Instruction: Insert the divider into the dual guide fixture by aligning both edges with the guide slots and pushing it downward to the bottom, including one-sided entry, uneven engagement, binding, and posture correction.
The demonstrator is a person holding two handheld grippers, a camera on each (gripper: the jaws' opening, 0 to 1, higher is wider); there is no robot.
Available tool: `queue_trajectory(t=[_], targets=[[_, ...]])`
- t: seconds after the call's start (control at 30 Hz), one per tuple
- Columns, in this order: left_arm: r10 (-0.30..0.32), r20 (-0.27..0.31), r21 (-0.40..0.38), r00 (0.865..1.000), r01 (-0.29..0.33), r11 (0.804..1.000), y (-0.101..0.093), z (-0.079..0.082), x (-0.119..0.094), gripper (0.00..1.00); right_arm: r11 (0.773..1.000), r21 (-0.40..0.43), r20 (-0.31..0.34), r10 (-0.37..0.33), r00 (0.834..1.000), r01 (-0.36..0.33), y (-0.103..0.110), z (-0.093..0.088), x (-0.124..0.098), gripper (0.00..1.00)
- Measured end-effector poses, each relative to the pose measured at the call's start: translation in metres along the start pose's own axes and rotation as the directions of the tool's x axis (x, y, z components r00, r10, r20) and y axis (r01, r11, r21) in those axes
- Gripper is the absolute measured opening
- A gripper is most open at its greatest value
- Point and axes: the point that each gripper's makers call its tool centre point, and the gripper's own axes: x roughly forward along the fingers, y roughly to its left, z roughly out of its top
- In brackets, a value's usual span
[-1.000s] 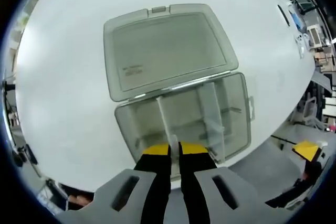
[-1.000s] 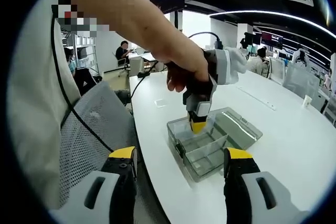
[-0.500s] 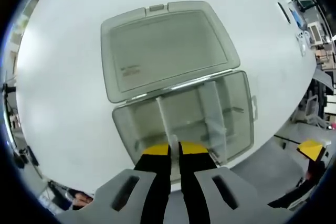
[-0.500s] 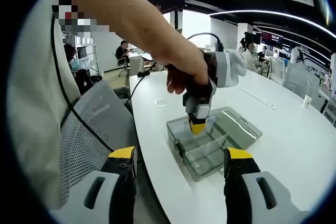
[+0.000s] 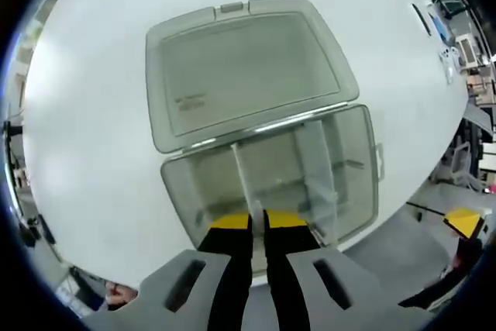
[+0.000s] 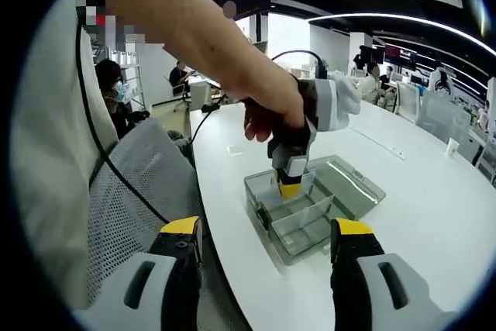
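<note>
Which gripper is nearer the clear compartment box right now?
Left. The left gripper is down in the clear compartment box, jaws shut on a divider. The right gripper hangs open, off the table's near edge.

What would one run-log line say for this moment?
left claw: shut on divider, above open box | right claw: open, away from box, holding nothing | lid: flat on table
</note>
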Motion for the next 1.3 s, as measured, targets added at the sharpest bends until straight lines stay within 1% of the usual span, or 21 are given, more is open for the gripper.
queue_trajectory(t=[0.5,0.67,1.0,1.3], targets=[[0.0,0.015,-0.01,1.0,0.0,1.0,0.001,-0.001,0.008,0.02,1.0,0.002,-0.01,-0.001,1.0,0.001,-0.001,-0.003,-0.001,0.65],[-0.004,0.019,-0.019,1.0,0.004,1.0,0.001,-0.001,0.008,0.02,1.0,0.001,-0.015,0.0,1.0,0.0,-0.001,-0.004,0.0,0.65],[0.0,0.036,-0.014,0.999,0.0,1.0,0.001,-0.001,0.009,0.02,1.0,-0.002,-0.015,-0.001,1.0,0.001,0.001,-0.003,0.0,0.65],[-0.016,0.039,-0.009,0.999,0.016,1.0,0.0,-0.001,0.01,0.04,1.0,0.002,-0.018,-0.003,1.0,0.003,0.003,-0.005,-0.001,0.66]])
